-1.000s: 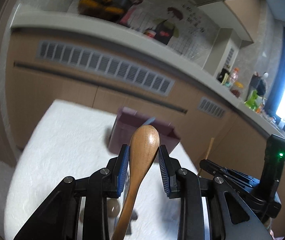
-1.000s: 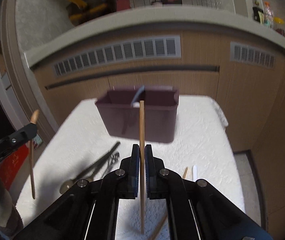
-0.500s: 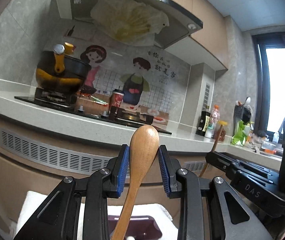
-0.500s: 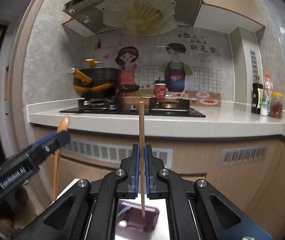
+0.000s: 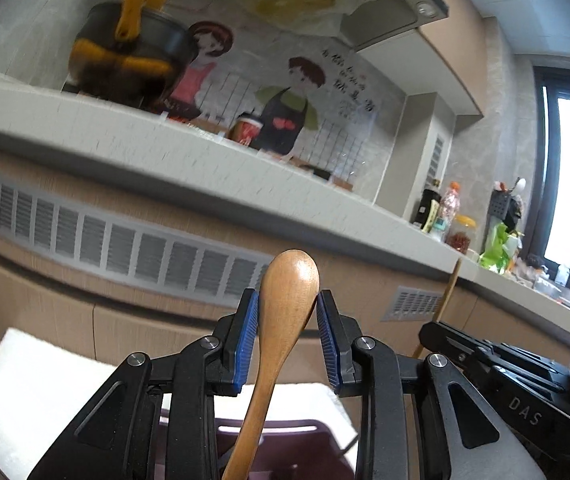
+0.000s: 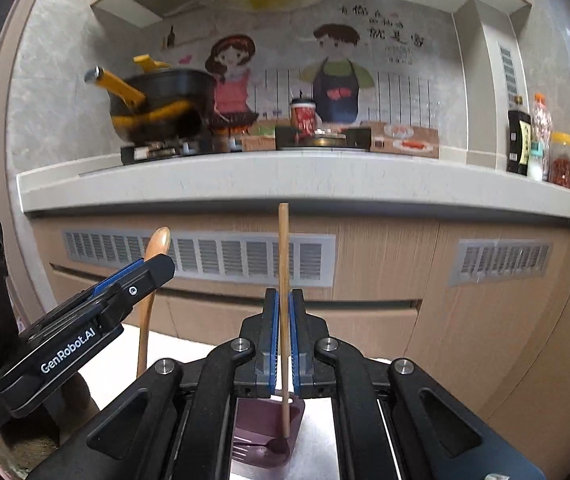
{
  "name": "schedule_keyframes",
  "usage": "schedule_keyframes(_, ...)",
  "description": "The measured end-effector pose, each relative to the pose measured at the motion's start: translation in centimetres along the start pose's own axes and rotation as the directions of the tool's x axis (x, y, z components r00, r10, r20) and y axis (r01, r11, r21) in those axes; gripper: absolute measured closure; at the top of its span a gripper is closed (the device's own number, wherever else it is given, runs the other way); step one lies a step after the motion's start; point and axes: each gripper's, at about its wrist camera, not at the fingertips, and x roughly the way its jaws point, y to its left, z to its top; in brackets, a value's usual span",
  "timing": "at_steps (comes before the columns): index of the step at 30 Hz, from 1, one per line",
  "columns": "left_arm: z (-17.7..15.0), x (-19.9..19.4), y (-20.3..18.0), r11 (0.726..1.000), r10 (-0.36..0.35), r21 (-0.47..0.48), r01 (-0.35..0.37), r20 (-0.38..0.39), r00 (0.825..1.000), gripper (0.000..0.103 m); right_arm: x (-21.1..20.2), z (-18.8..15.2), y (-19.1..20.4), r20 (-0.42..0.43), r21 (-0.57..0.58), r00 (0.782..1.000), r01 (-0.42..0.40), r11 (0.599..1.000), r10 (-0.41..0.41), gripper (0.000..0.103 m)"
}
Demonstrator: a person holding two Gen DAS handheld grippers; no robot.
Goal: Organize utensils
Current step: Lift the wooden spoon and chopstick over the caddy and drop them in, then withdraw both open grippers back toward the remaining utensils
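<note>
My left gripper (image 5: pixel 288 340) is shut on a wooden spoon (image 5: pixel 285 312), held upright with the bowl end up and the handle hanging toward the dark purple utensil box (image 5: pixel 293 452) below. My right gripper (image 6: pixel 283 336) is shut on a wooden chopstick (image 6: pixel 283 272), held upright, its lower end over or inside the purple box (image 6: pixel 265 432). The left gripper and its spoon (image 6: pixel 157 240) show at the left of the right wrist view. The right gripper with its chopstick (image 5: pixel 449 292) shows at the right of the left wrist view.
The box stands on a white towel-covered table (image 5: pixel 33 392). Behind it are beige kitchen cabinets with vents (image 6: pixel 205 256) and a grey countertop (image 6: pixel 285 176) carrying a stove, a black and yellow pot (image 6: pixel 157 100), bottles and jars.
Both grippers have tilted up from looking down at the table to facing the counter. Now they have tipped slightly down again, and the box sits directly beneath the held utensils.
</note>
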Motion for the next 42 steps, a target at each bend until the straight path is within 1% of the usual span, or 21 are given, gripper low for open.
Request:
schedule_keyframes(4,-1.8,2.0,1.3,1.0,0.01,-0.02,-0.011,-0.062,0.998,0.072,1.9,-1.5,-0.1,-0.047,0.019,0.999,-0.017,1.0,0.018,0.098)
schedule_keyframes(6,-2.8,2.6,2.2,0.999,0.027,-0.036,-0.03,-0.093,0.995,0.072,2.6,-2.1,-0.3,-0.064,0.036,0.997,-0.027,0.999,0.029,0.098)
schedule_keyframes(10,-4.5,2.9,3.8,0.996,0.055,-0.06,-0.065,-0.151,0.987,0.072,2.8,-1.9,-0.3,-0.067,0.048,0.996,-0.051,0.998,0.054,0.098)
schedule_keyframes(12,-5.1,2.9,4.4,0.995,0.068,-0.063,-0.079,-0.168,0.983,0.072,2.5,-1.5,-0.2,-0.053,0.042,0.997,-0.05,0.998,0.052,0.098)
schedule_keyframes(14,-5.3,2.6,4.8,0.994,0.07,-0.075,-0.084,-0.166,0.984,0.072,2.1,-1.0,0.1,-0.044,0.039,0.997,-0.058,0.998,0.06,0.098)
schedule_keyframes(17,-4.8,2.3,5.0,0.992,0.055,-0.105,-0.07,-0.135,0.989,0.072,1.8,-1.1,0.6,-0.047,0.028,0.997,-0.064,0.998,0.065,0.098)
schedule_keyframes(23,-4.0,2.5,4.0,0.992,0.018,-0.124,-0.032,-0.111,0.994,0.072,3.7,-3.3,1.1,-0.148,0.027,0.987,-0.066,0.997,0.07,0.098)
schedule_keyframes(26,-4.7,3.2,4.2,0.99,0.02,-0.138,-0.038,-0.129,0.991,0.07,4.6,-4.7,1.0,-0.201,0.037,0.976,-0.079,0.996,0.085,0.098)
schedule_keyframes(28,-5.4,3.7,4.7,0.988,0.039,-0.14,-0.063,-0.168,0.985,0.064,4.9,-5.6,0.8,-0.232,0.037,0.969,-0.084,0.996,0.09,0.094)
schedule_keyframes(29,-5.6,3.6,4.9,0.987,0.053,-0.141,-0.08,-0.185,0.981,0.059,4.8,-6.0,0.7,-0.248,0.032,0.965,-0.081,0.996,0.087,0.086)
schedule_keyframes(30,-5.7,3.3,5.1,0.985,0.061,-0.146,-0.091,-0.196,0.979,0.057,4.6,-6.5,0.5,-0.26,0.034,0.962,-0.083,0.996,0.089,0.074)
schedule_keyframes(31,-5.6,2.7,5.3,0.983,0.066,-0.152,-0.099,-0.209,0.976,0.056,4.2,-6.9,0.2,-0.265,0.04,0.96,-0.079,0.996,0.087,0.068)
schedule_keyframes(32,-5.4,1.8,5.4,0.982,0.069,-0.155,-0.104,-0.214,0.974,0.05,3.6,-7.2,-0.1,-0.259,0.041,0.963,-0.066,0.997,0.075,0.059)
schedule_keyframes(33,-5.2,0.8,5.4,0.982,0.081,-0.15,-0.114,-0.213,0.974,0.046,2.9,-7.6,-0.3,-0.249,0.031,0.967,-0.05,0.998,0.056,0.055)
schedule_keyframes(34,-4.9,-0.1,5.3,0.982,0.096,-0.139,-0.127,-0.211,0.973,0.045,2.3,-8.0,-0.4,-0.243,0.015,0.969,-0.035,0.999,0.038,0.054)
schedule_keyframes(35,-4.7,-1.2,5.1,0.982,0.115,-0.12,-0.143,-0.213,0.97,0.043,1.6,-8.5,-0.5,-0.242,0.001,0.97,-0.021,1.0,0.021,0.049)
schedule_keyframes(36,-4.6,-2.0,5.0,0.982,0.133,-0.103,-0.158,-0.218,0.967,0.041,1.0,-8.9,-0.6,-0.244,-0.01,0.97,-0.009,1.0,0.006,0.041)
schedule_keyframes(37,-4.5,-3.1,4.8,0.979,0.16,-0.085,-0.183,-0.227,0.961,0.04,0.4,-9.4,-0.7,-0.245,-0.018,0.97,0.004,1.0,-0.009,0.036)
schedule_keyframes(38,-4.6,-4.0,4.8,0.977,0.175,-0.076,-0.197,-0.235,0.956,0.037,-0.2,-9.9,-0.7,-0.243,-0.025,0.97,0.018,1.0,-0.023,0.029)
schedule_keyframes(40,-5.1,-5.8,4.7,0.974,0.199,-0.058,-0.221,-0.26,0.945,0.032,-1.4,-10.9,-0.8,-0.241,-0.044,0.969,0.041,0.998,-0.05,0.025)
schedule_keyframes(42,-5.9,-7.5,4.4,0.97,0.22,-0.037,-0.24,-0.28,0.934,0.03,-2.5,-11.8,-0.9,-0.247,-0.057,0.967,0.056,0.997,-0.068,0.018)
